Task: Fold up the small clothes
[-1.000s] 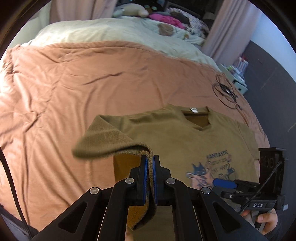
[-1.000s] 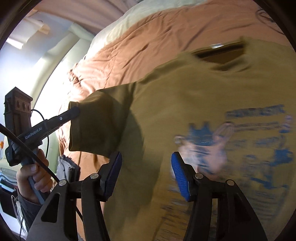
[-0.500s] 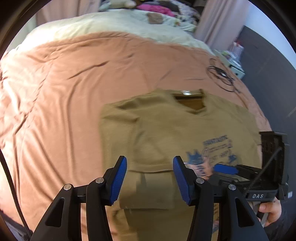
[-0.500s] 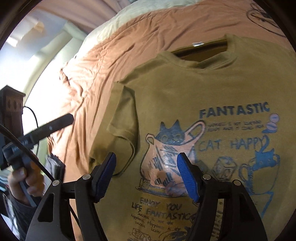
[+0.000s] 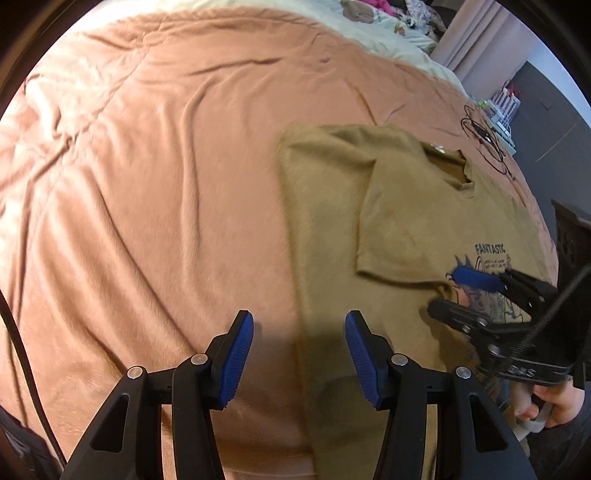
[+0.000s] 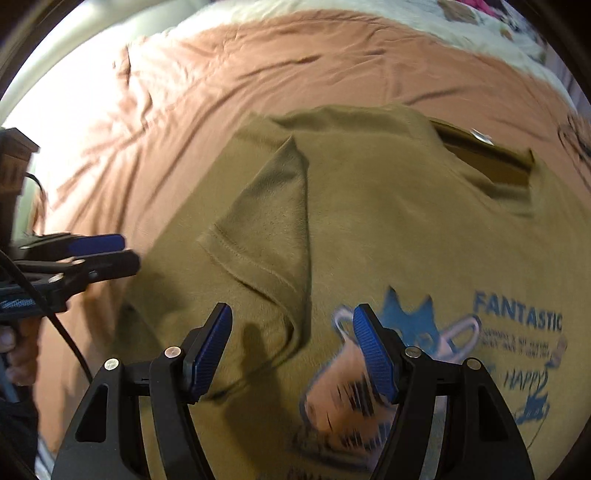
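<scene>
An olive T-shirt (image 5: 417, 192) with a blue cat print lies face up on the bed, collar at the far side. Its left sleeve (image 5: 399, 229) is folded inward over the chest and rests there free. My left gripper (image 5: 300, 354) is open low over the shirt's left side edge, which runs between its blue pads untouched. In the right wrist view, my right gripper (image 6: 291, 350) is open just above the T-shirt (image 6: 388, 221), between the folded sleeve's (image 6: 273, 221) hem and the cat print. Each gripper shows in the other's view: right gripper (image 5: 461, 295), left gripper (image 6: 110, 253).
A wrinkled salmon blanket (image 5: 147, 184) covers the bed, with a wide bare stretch left of the shirt. A black cable (image 5: 484, 136) lies coiled beyond the collar. A cream duvet (image 5: 388, 33) and piled things sit at the far end. A person's hand (image 5: 546, 406) holds the right gripper's handle.
My left gripper let go of the sleeve, which now lies folded over the chest, then dropped toward the shirt's left edge. My right gripper slid left across the print and widened a little.
</scene>
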### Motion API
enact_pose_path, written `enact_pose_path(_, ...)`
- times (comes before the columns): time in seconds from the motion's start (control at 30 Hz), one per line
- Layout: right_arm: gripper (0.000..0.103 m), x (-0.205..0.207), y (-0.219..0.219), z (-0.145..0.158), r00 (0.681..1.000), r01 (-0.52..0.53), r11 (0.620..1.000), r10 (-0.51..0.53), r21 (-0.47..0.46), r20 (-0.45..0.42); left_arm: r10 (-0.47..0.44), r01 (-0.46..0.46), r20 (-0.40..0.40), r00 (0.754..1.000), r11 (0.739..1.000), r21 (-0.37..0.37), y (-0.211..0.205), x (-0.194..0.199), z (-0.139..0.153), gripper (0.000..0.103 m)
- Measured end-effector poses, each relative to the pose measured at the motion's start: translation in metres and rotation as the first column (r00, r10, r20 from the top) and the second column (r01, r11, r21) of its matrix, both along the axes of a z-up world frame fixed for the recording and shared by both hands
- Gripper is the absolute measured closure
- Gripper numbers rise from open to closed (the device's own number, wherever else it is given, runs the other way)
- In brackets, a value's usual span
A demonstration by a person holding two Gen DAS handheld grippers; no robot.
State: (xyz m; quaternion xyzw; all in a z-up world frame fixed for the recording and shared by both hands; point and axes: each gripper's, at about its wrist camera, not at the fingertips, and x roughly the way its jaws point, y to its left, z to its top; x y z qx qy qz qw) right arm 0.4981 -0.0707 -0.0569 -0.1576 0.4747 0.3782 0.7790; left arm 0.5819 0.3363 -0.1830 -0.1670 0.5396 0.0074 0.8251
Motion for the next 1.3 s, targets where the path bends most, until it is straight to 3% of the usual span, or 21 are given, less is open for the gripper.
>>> enact_pose_path(0.13,0.037,-0.003,0.034,-0.01,0.997,-0.023,0.995,0.03,-0.097,0.075,-0.012,0.012,-0.022,1.0,1.0,-0.007,0.003,-0.003,-0.012,0.049)
enact_pose_path(0.37,0.037,0.025,0.044,-0.008,0.987,0.087,0.992,-0.074,-0.088,0.143,-0.031,0.031,-0.018,0.999,0.999,0.014,0.002,-0.006,-0.016,0.049)
enact_pose_path(0.6,0.059,0.05,0.009,-0.007,0.983,0.177,0.984,-0.177,0.007,0.041,-0.032,0.033,-0.023,0.999,0.999,0.042,-0.002,-0.003,-0.015,0.049)
enact_pose_path(0.73,0.059,0.058,0.006,-0.009,0.985,0.167,0.983,-0.163,0.072,-0.058,-0.034,0.035,-0.024,0.999,0.997,0.065,-0.005,-0.002,-0.017,0.049)
enact_pose_path(0.87,0.059,0.068,0.014,-0.016,0.981,0.181,0.979,-0.173,0.096,-0.09,-0.039,0.041,-0.024,0.999,0.996,0.079,-0.007,0.0,-0.018,0.049)
enact_pose_path(0.9,0.063,0.069,0.013,-0.017,0.98,0.186,0.977,-0.177,0.101,-0.092,-0.041,0.042,-0.023,0.999,0.996,0.083,-0.008,0.0,-0.018,0.049)
enact_pose_path(0.93,0.082,0.072,0.011,-0.017,0.98,0.185,0.977,-0.176,0.108,-0.089,-0.042,0.044,-0.024,0.999,0.995,0.086,-0.008,0.0,-0.018,0.049)
enact_pose_path(1.0,0.098,0.077,0.005,-0.017,0.974,0.219,0.972,-0.212,0.086,-0.075,-0.043,0.045,-0.024,0.999,0.995,0.093,-0.01,-0.002,-0.018,0.049)
enact_pose_path(1.07,0.102,0.078,-0.004,-0.015,0.967,0.245,0.965,-0.237,0.092,-0.09,-0.04,0.043,-0.025,0.999,0.994,0.096,-0.013,-0.002,-0.018,0.049)
enact_pose_path(1.2,0.101,0.071,-0.011,-0.006,0.952,0.304,0.952,-0.305,0.014,0.035,-0.037,0.039,-0.027,0.999,0.993,0.109,-0.018,-0.008,-0.017,0.049)
enact_pose_path(1.3,0.1,0.068,-0.022,-0.003,0.952,0.306,0.951,-0.306,0.037,-0.02,-0.037,0.04,-0.03,0.999,0.994,0.106,-0.021,-0.014,-0.016,0.049)
